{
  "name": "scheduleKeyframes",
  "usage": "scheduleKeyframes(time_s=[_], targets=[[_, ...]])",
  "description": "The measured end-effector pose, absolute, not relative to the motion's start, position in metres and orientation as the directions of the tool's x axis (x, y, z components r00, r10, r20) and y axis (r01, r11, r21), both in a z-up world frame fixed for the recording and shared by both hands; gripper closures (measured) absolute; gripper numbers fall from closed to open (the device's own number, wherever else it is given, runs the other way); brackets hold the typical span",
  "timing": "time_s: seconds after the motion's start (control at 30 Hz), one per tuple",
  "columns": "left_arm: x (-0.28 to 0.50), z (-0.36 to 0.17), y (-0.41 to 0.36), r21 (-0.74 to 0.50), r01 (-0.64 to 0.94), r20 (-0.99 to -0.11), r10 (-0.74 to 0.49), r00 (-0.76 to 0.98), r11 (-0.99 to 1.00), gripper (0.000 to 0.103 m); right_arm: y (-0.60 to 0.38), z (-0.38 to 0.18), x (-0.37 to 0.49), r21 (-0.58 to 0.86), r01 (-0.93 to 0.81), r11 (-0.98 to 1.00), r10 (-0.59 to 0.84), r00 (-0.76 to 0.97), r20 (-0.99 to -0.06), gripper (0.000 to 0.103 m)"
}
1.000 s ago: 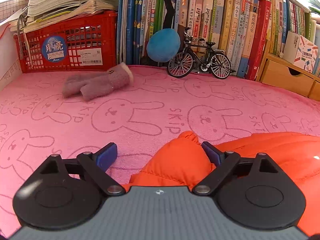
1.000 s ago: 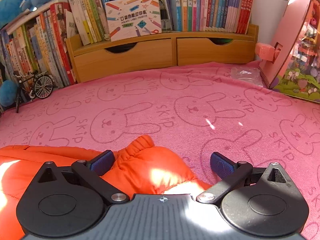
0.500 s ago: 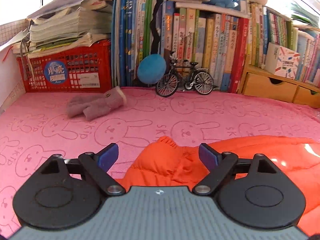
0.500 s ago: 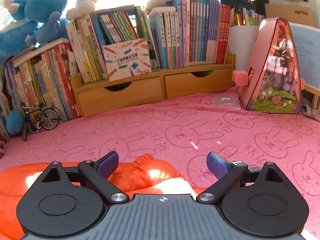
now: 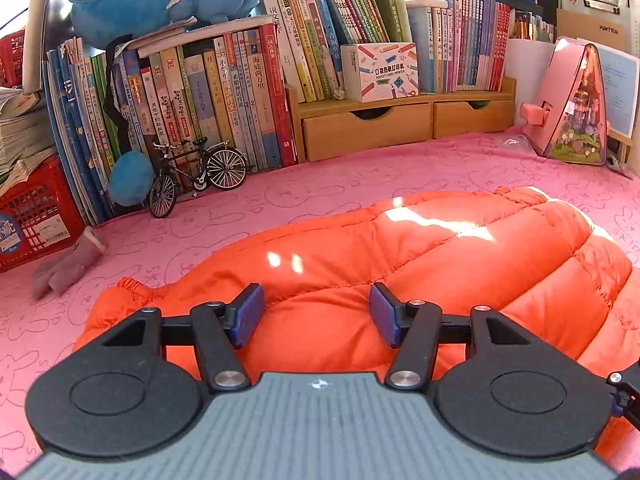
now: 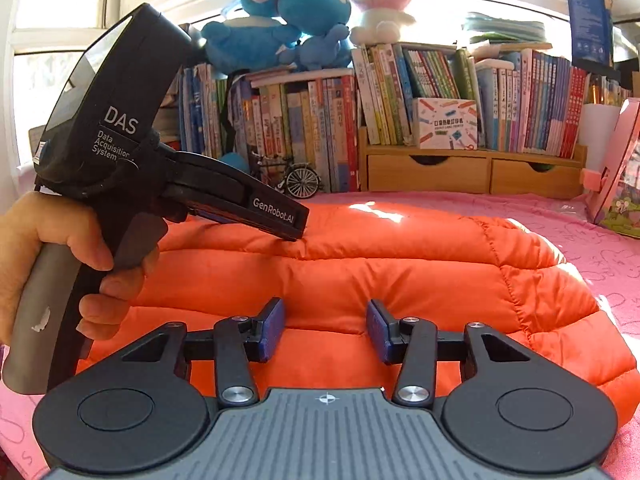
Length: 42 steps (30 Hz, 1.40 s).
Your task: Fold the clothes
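Both sets of jaws are closing with nothing pinched yet — the left gripper [image 5: 316,314] and right gripper [image 6: 325,330] hover over the orange puffer jacket [image 5: 400,264], which lies spread on the pink bunny-print cloth [image 5: 320,192]. Bare cloth rings the jacket; a model bicycle [image 5: 196,174], grey glove [image 5: 66,266] and bookshelf [image 5: 400,132] stand behind.
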<state>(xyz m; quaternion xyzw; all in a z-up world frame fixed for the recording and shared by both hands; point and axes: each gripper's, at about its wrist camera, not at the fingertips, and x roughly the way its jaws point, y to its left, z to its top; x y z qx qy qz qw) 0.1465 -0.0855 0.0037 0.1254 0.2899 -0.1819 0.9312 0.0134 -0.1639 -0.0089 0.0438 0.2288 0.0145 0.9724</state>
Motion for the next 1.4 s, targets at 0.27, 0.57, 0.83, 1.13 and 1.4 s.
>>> scheduleKeyframes(time_s=[0.27, 0.57, 0.83, 1.13, 1.4], targets=[[0.183, -0.011, -0.108, 0.225, 0.359, -0.604, -0.16, 0.781, 0.906, 0.044, -0.16, -0.026, 0.016, 0.102, 0.008, 0.995, 0.044, 0.868, -0.495, 0.057], [0.234, -0.027, -0.113, 0.214, 0.317, -0.668, -0.098, 0.737, 0.924, 0.042, -0.166, -0.03, 0.01, 0.147, -0.006, 0.989, 0.081, 0.858, -0.507, 0.057], [0.258, -0.027, -0.106, 0.165, 0.277, -0.721, -0.075, 0.688, 0.947, 0.042, -0.163, -0.03, 0.014, 0.145, 0.003, 0.989, 0.073, 0.855, -0.514, 0.057], [0.154, 0.04, -0.07, 0.099, 0.488, -0.607, -0.336, 0.72, 0.867, 0.047, -0.163, -0.032, 0.01, 0.148, 0.006, 0.989, 0.07, 0.863, -0.5, 0.057], [0.124, 0.014, -0.07, -0.032, 0.619, -0.743, -0.433, 0.511, 0.785, 0.048, -0.164, -0.031, 0.007, 0.152, 0.005, 0.988, 0.07, 0.871, -0.487, 0.056]])
